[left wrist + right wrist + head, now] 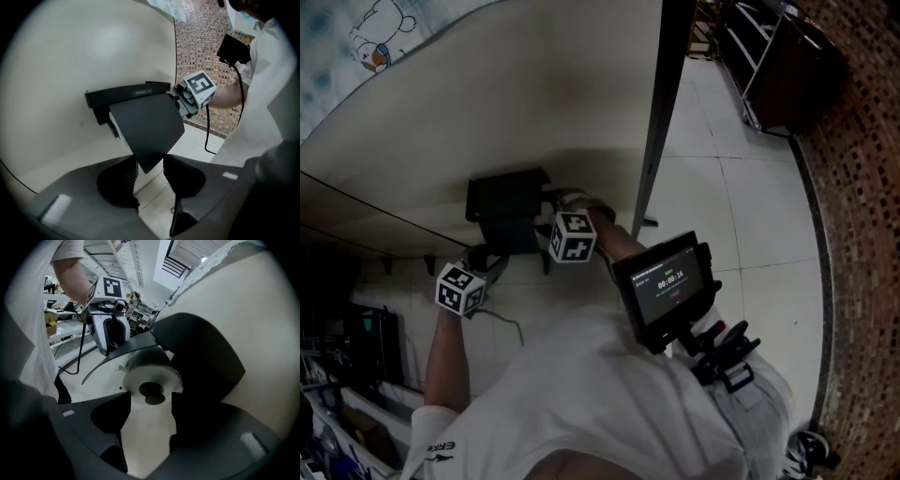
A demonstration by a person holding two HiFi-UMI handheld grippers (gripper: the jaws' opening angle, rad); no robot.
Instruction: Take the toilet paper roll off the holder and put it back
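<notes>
Locating the toilet paper roll (153, 374) first, we find it seated in the black holder (506, 202) on the wall (487, 94), beneath the holder's raised cover flap (147, 126).

1. Governing relation. The roll's long axis runs level along the wall. Its open end, with the dark core hole (151, 389), faces straight back at the right gripper (151, 401). The roll therefore lies directly ahead of that gripper's fingers. We judge that removal calls for a pull along this axis, sideways off the holder and toward the right hand.
2. Nearer hand. The right gripper is at the roll's end. The left gripper (150, 159) sits at the holder's far side, lower and further from the roll.
3. Finger state, right. The fingers stand wide apart with white paper filling the gap between them. We see no squeeze on the roll.
4. Finger state, left. The fingers are apart, with the flap's lower corner showing between them. We cannot tell whether the flap rests on a finger.
5. Appearance. The roll is white, fairly full and round, with no visible crushing. The head view hides it behind the holder.
</notes>
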